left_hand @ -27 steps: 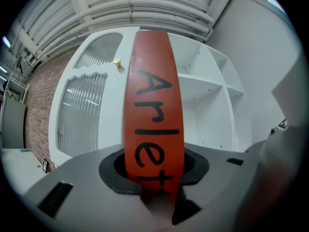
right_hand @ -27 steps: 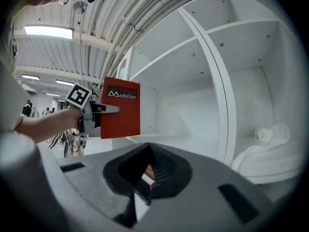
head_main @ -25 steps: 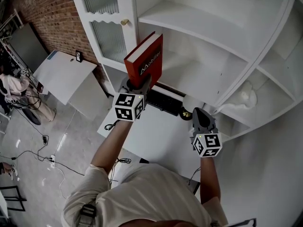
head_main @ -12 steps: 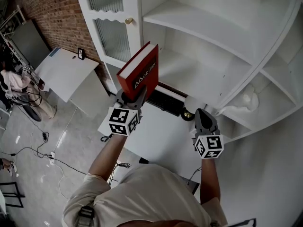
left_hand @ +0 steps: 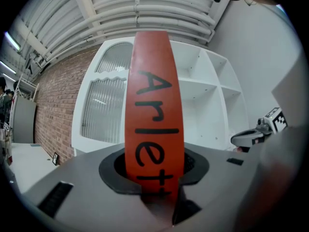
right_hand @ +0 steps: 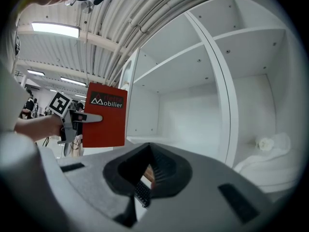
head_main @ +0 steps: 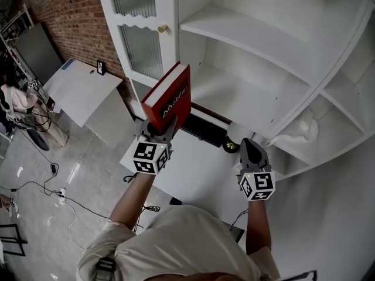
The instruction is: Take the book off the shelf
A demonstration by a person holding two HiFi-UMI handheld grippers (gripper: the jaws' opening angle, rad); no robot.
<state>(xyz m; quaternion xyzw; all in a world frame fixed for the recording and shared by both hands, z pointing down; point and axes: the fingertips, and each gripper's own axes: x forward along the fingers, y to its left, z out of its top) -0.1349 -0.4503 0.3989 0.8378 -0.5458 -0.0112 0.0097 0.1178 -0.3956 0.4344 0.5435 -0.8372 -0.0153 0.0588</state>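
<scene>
Red book (head_main: 168, 98) off the shelf unit (head_main: 252, 37) and up in the air, at about 11 o'clock from the middle of the head view, touching none of the shelf boards; lower end clamped between the fingers of the left gripper (head_main: 159, 129), top end leaning toward 1 o'clock; white page edges turned toward 10 o'clock, white lettering on the cover.

From the left gripper view, only the orange-red spine with black lettering, rising straight toward 12 o'clock out of the fingers, pressed on both sides.

Right gripper (head_main: 249, 147) at about 4 o'clock from the book, well apart from it; fingers together, nothing between them, tips aimed toward 12 o'clock at the lower edge of the shelf unit.

From the right gripper view, book and left gripper together at 9 o'clock, shelf compartments from 12 to 3 o'clock.

White table (head_main: 196, 171) under both grippers; black keyboard (head_main: 202, 127) along its far edge, between the two grippers.

Glass-panelled door (head_main: 136, 43) with a brass knob (head_main: 162, 28) at 12 o'clock from the book; brick wall (head_main: 61, 22) at 10 o'clock; crumpled white thing (head_main: 304, 124) on a lower shelf at 3 o'clock.
</scene>
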